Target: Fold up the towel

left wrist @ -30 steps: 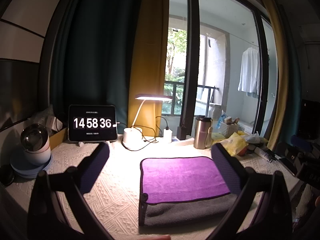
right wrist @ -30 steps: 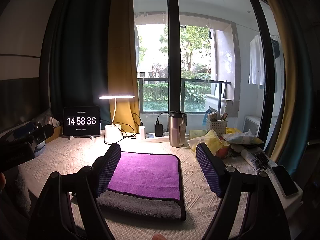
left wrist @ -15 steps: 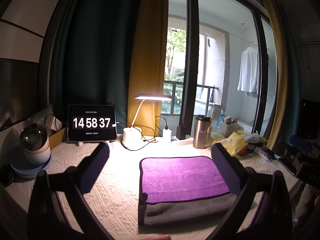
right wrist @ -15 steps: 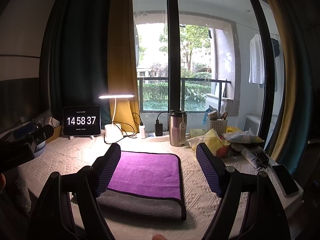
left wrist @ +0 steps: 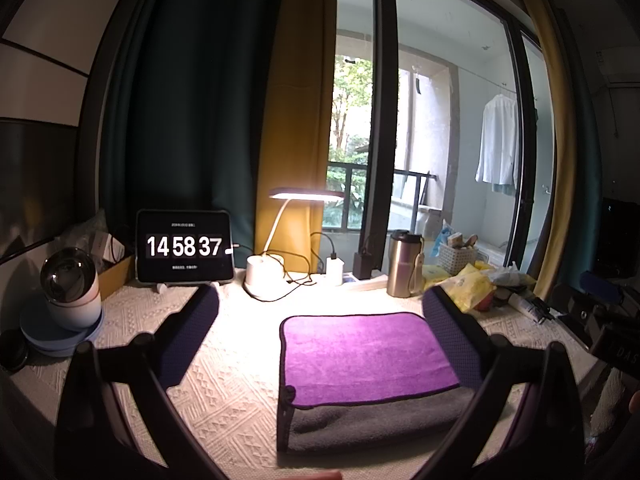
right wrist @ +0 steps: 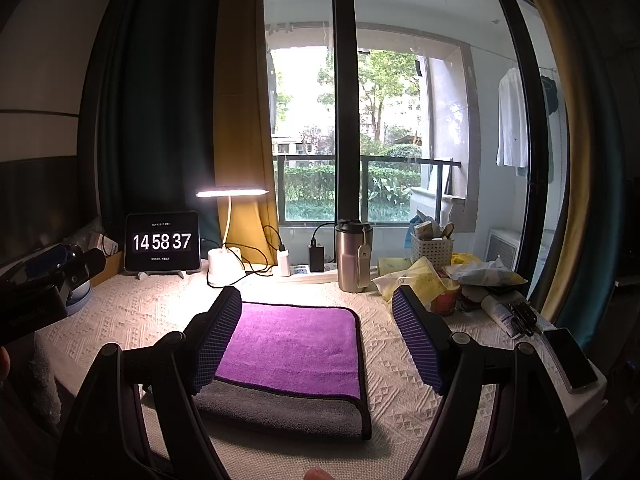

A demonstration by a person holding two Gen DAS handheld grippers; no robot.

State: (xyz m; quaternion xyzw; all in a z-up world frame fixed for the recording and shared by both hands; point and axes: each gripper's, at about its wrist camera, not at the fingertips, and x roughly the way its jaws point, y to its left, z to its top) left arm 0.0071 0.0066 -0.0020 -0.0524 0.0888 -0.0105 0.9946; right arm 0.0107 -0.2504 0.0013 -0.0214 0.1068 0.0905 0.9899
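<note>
A purple towel [left wrist: 366, 354] with a grey underside lies folded flat on the white textured table cover; it also shows in the right wrist view [right wrist: 294, 350]. Its purple layer is folded over the grey layer [left wrist: 372, 420], which sticks out along the near edge. My left gripper [left wrist: 320, 312] is open and empty, held above the table, with the towel between and under its right finger. My right gripper [right wrist: 318, 312] is open and empty, above the towel's right half. Neither touches the towel.
Behind the towel stand a clock tablet [left wrist: 184, 246], a lit desk lamp [left wrist: 264, 270], a steel tumbler [left wrist: 404, 264] and chargers. Yellow bags and clutter [right wrist: 436, 280] sit at the right, a phone [right wrist: 570, 354] near the right edge. A white pot on blue plates [left wrist: 68, 300] stands left.
The clock moved from 14:58:36 to 14:58:37. Both grippers and the towel stay almost still.
</note>
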